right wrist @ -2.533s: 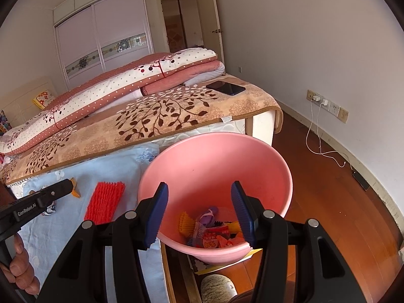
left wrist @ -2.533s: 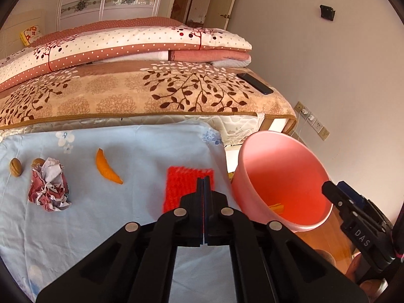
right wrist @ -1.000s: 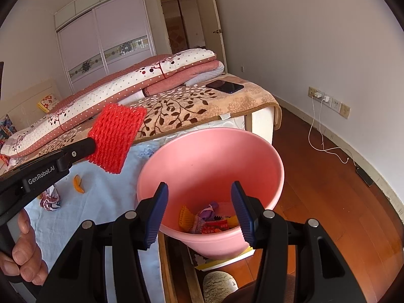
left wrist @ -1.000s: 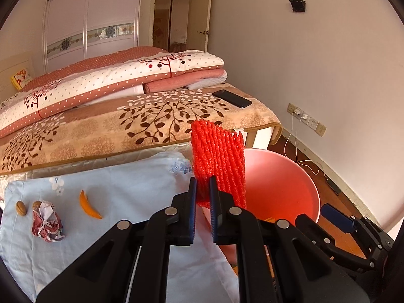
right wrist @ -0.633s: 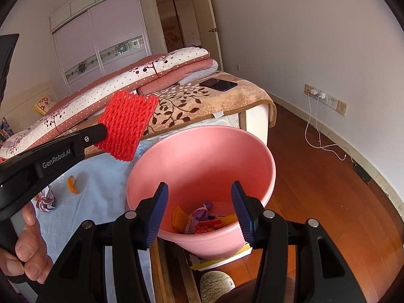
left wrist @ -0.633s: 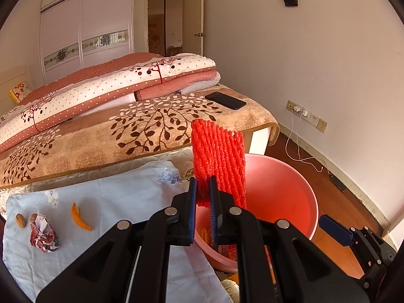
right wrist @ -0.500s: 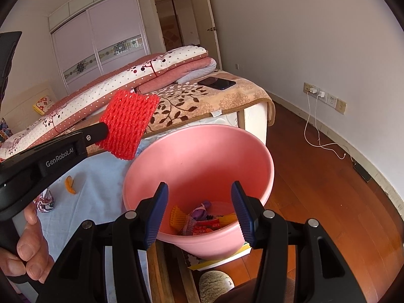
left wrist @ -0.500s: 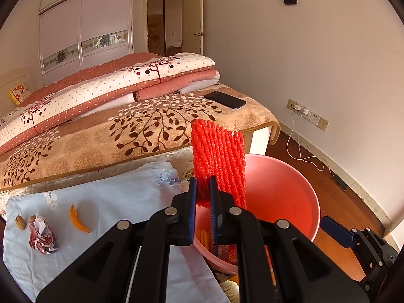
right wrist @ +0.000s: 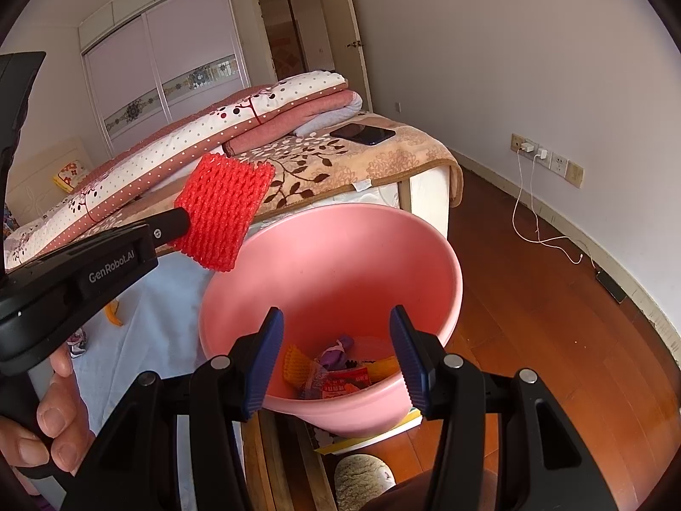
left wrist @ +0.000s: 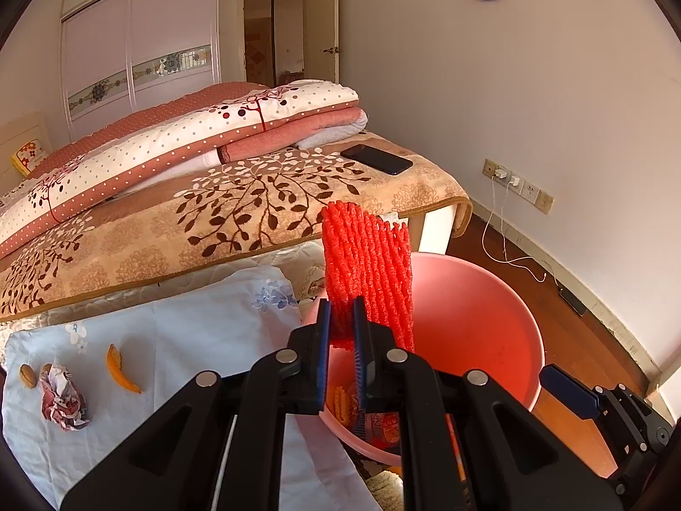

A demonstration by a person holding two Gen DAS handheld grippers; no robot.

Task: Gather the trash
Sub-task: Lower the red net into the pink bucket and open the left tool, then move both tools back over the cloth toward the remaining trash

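Observation:
My left gripper (left wrist: 341,319) is shut on a red foam fruit net (left wrist: 368,272) and holds it upright above the near left rim of the pink basin (left wrist: 489,323). In the right wrist view the net (right wrist: 223,211) hangs at the left gripper's tip (right wrist: 181,221), over the basin's (right wrist: 340,255) left rim. The basin holds several wrappers (right wrist: 336,372). My right gripper (right wrist: 336,353) is open and empty, just before the basin's near rim. An orange peel (left wrist: 121,368), a crumpled paper (left wrist: 61,396) and two nuts (left wrist: 27,375) lie on the pale blue sheet (left wrist: 191,340).
A bed with a leaf-patterned blanket (left wrist: 213,208), folded quilts (left wrist: 191,144) and a black phone (left wrist: 376,158) stands behind. A wall with sockets and a charger cable (left wrist: 506,221) runs along the right over the wooden floor (right wrist: 553,319).
My left gripper closed on the red net on the sheet, lifted it and carried it right over the basin's rim. The right gripper stayed open in front of the basin.

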